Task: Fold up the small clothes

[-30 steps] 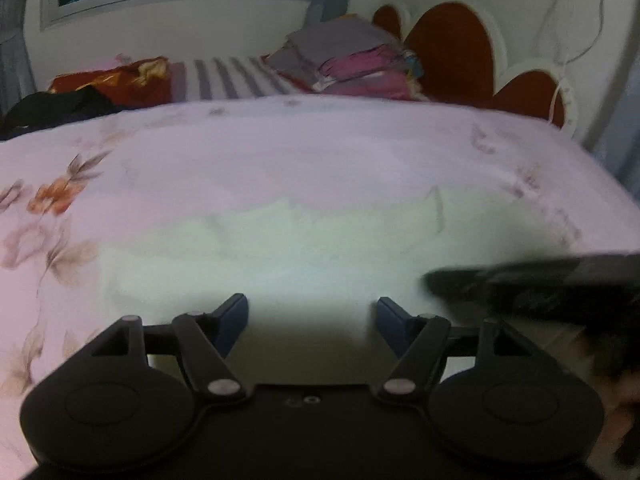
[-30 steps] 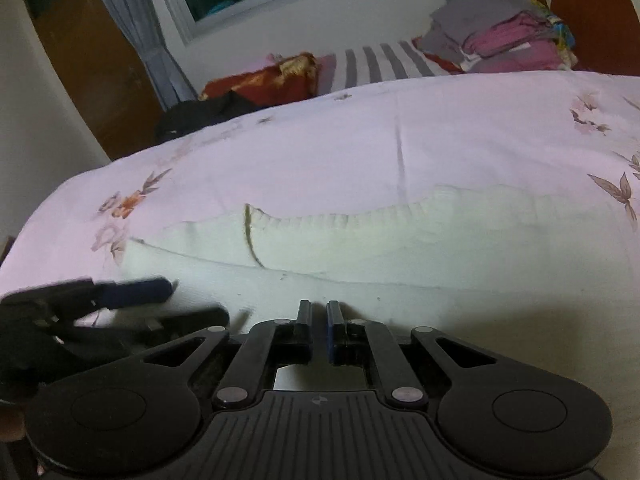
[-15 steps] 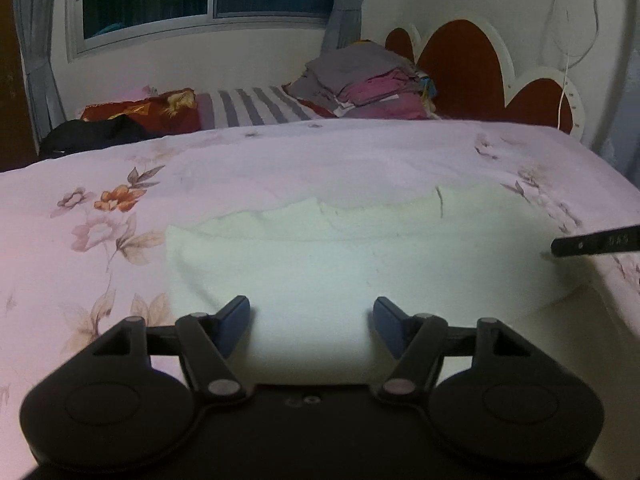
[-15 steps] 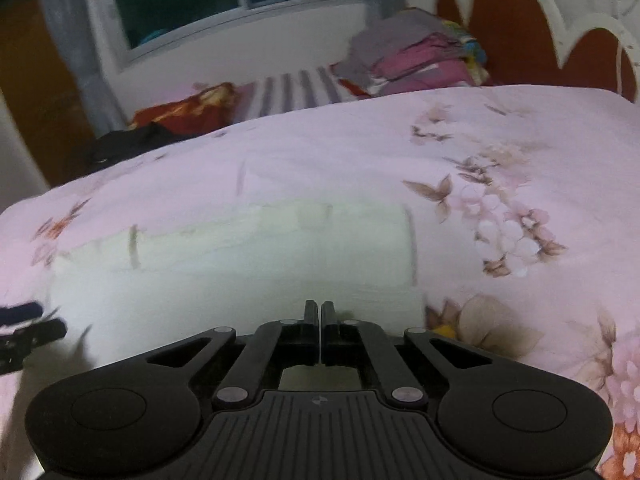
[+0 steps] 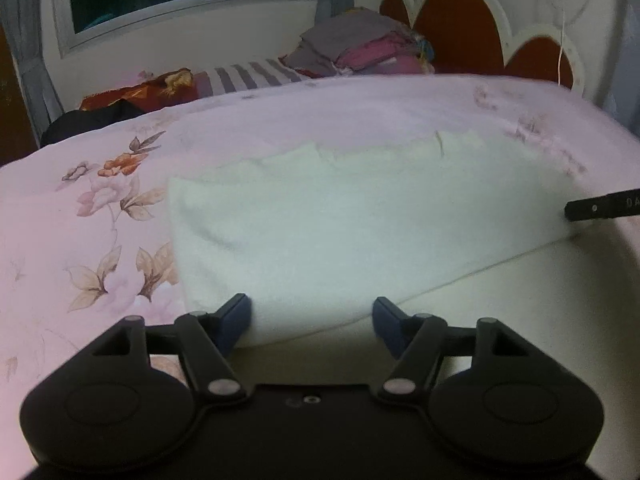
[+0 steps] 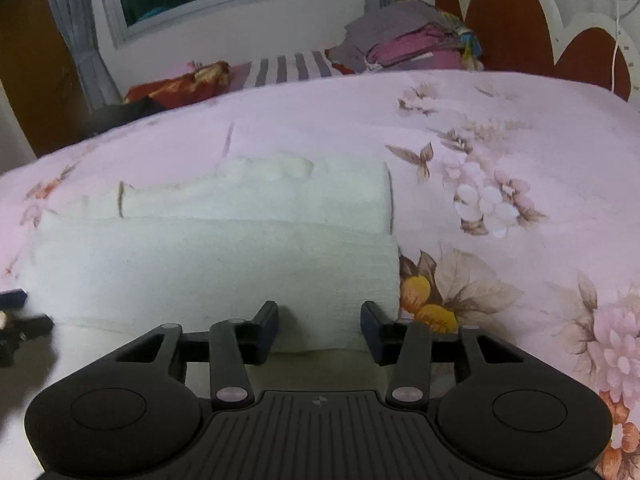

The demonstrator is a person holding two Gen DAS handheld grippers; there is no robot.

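A cream garment lies folded on the bed, on the pink flowered sheet. The right gripper is at the garment's near right corner; its jaws have just been opening and now stand apart, the cloth edge lies between them but is not pressed. The left gripper is at the near left edge, its jaws wide open and holding nothing. A pile of folded clothes lies far behind, near the headboard.

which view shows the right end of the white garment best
The right wrist view: the white garment's folded right end lies sharp against the floral bedsheet. In the left wrist view that end trails off blurred near the frame's right edge.
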